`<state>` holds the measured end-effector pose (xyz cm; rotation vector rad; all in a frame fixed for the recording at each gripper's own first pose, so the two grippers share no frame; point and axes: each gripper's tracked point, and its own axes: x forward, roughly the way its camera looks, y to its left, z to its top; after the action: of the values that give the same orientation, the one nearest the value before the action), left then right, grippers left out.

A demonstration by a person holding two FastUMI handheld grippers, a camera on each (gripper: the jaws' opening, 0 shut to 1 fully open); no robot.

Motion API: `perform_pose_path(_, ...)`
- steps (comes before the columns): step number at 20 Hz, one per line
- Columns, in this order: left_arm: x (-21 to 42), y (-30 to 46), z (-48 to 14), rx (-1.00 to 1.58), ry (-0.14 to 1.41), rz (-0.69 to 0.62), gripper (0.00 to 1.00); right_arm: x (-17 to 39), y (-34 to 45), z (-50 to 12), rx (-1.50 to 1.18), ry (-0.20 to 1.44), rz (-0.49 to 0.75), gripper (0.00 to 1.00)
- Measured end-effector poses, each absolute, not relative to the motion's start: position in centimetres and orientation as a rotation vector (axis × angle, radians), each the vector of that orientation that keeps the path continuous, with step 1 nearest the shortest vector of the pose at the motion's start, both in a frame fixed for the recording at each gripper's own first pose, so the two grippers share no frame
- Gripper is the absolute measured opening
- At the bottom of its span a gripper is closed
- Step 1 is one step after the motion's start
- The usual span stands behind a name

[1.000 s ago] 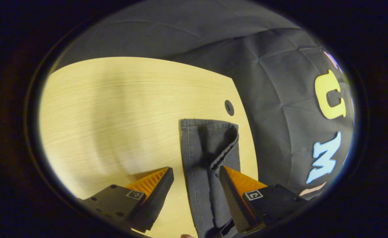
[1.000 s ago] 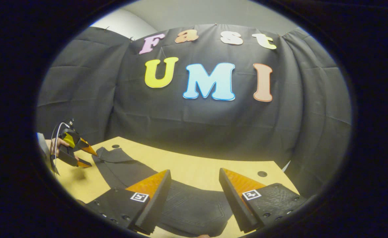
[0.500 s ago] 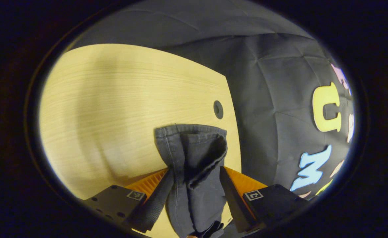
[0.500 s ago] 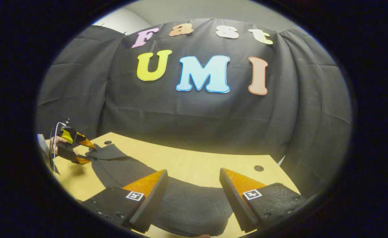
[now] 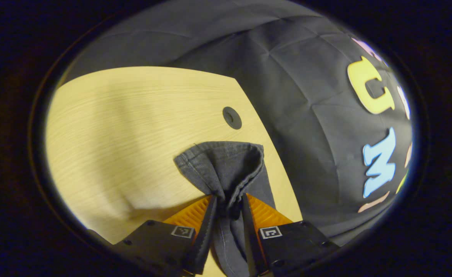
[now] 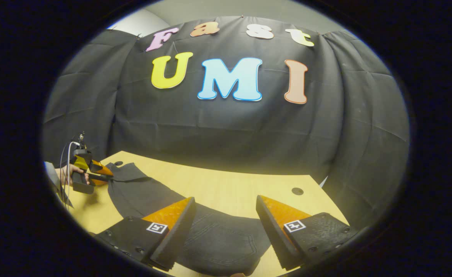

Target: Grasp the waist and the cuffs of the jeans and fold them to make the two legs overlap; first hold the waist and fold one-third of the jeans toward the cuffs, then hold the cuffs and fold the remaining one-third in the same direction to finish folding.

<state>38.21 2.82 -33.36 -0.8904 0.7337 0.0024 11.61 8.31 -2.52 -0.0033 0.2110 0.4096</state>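
The left claw (image 5: 228, 206) has its two orange fingers (image 5: 189, 213) closed on the bunched cuffs (image 5: 222, 169) of the dark jeans (image 5: 226, 234), the hem fanning out past the fingertips over the pale wooden bench (image 5: 126, 127), near a round black hole (image 5: 231, 117) at its far edge.

Left gripper (image 5: 228, 206): I see its two orange fingers closed together, with dark cloth of the jeans (image 5: 222, 169) pinched between the pads and bunching out just beyond the tips.

Left gripper from far, in the right gripper view (image 6: 102, 175): it points sideways, fingers nearly together on the cloth edge.

Hand (image 6: 69, 173): it wraps the handle behind the left gripper's fingers; a white cable rises beside it.

Right gripper (image 6: 226, 204): I see the fingers spread wide apart, tips well separated, nothing pressed between the pads.
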Motion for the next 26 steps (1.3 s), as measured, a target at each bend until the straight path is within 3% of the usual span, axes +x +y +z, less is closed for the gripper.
perform_pose_path(1,38.5,2.4,-33.2,-0.884,0.735,-0.019,0.41,11.6,8.3,-2.6,-0.006,0.214,0.410,0.93)
perform_pose_path(2,38.6,2.4,-32.7,-0.904,0.730,-0.018,0.40,11.5,8.2,-2.7,-0.008,0.216,0.411,0.93)
perform_pose_path(3,38.7,2.3,-32.3,-0.934,0.722,-0.036,0.26,11.4,8.1,-2.7,-0.010,0.214,0.410,0.93)
perform_pose_path(10,37.1,-1.4,-22.2,-0.945,0.566,-0.226,0.26,11.5,6.4,-0.9,0.012,0.177,0.382,0.93)
perform_pose_path(19,27.6,-19.1,-5.8,-0.637,0.427,-0.633,0.25,11.1,2.9,2.3,0.063,0.117,0.329,0.94)
perform_pose_path(26,15.2,-32.3,-6.9,-0.396,0.506,-0.947,0.24,11.8,-0.8,2.8,0.125,0.135,0.259,0.94)
